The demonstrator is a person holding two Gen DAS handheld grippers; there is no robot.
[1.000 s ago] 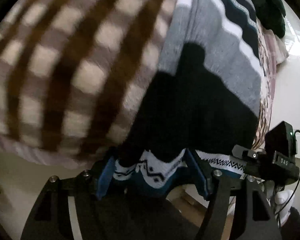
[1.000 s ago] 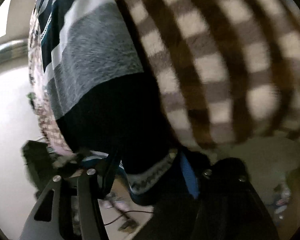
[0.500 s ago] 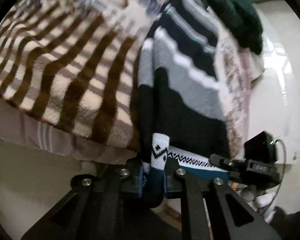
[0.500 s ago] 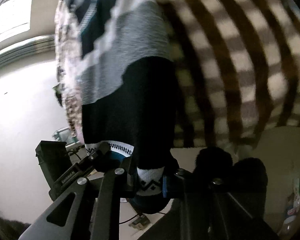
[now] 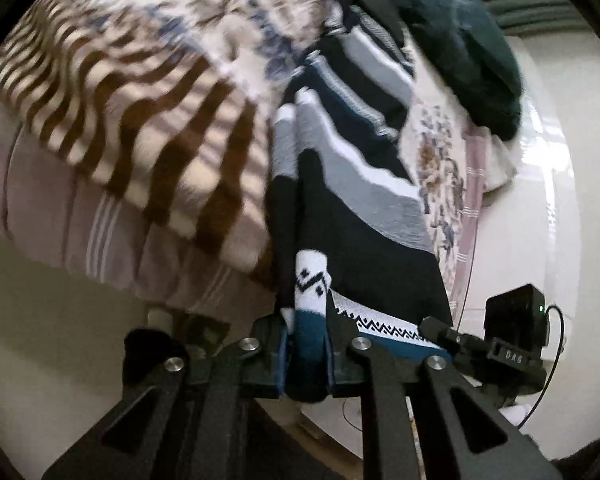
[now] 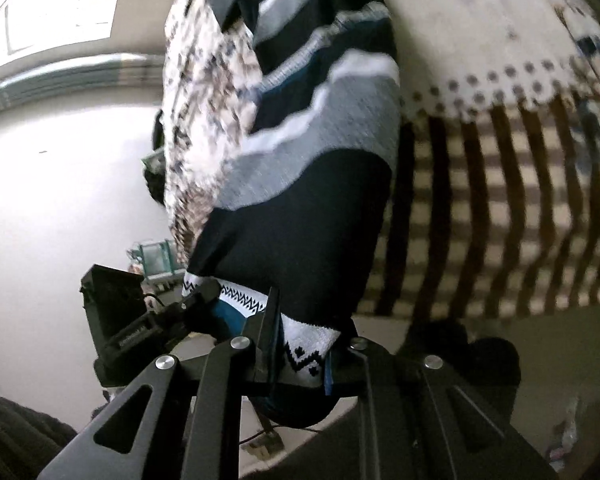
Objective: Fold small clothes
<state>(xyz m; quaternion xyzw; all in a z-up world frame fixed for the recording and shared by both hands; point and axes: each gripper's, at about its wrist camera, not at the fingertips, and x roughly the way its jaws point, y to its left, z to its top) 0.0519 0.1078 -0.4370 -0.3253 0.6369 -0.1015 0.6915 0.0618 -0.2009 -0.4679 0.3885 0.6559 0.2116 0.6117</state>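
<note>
While the bed (image 5: 112, 216) with its brown-checked blanket (image 5: 148, 120) filled the far and left part of the left wrist view, the biggest risk seemed to lie in how much of the striped sweater (image 5: 352, 184) was draped across that bedding: if the hem were pulled unevenly, the body could probably drag on the fleecy blanket, bunch up, and spoil the fold line. A dark green garment (image 5: 460, 40) lay at the far right, touching or just beside the sweater's upper end, and it might have been swept along if the sweater was lifted quickly. Smaller still was the danger at the grips, since each claw held only the patterned hem band, a thin bite that could slip free under the weight of the knit. The left claw (image 5: 306, 344) was closed narrowly on the near left corner of the hem, the white and teal band pinched between its jaws. The right claw (image 6: 300, 356) was likewise clamped on the hem's other corner, with the sweater running away from both claws toward the far side of the bed, its black lower panel nearest them.
</note>
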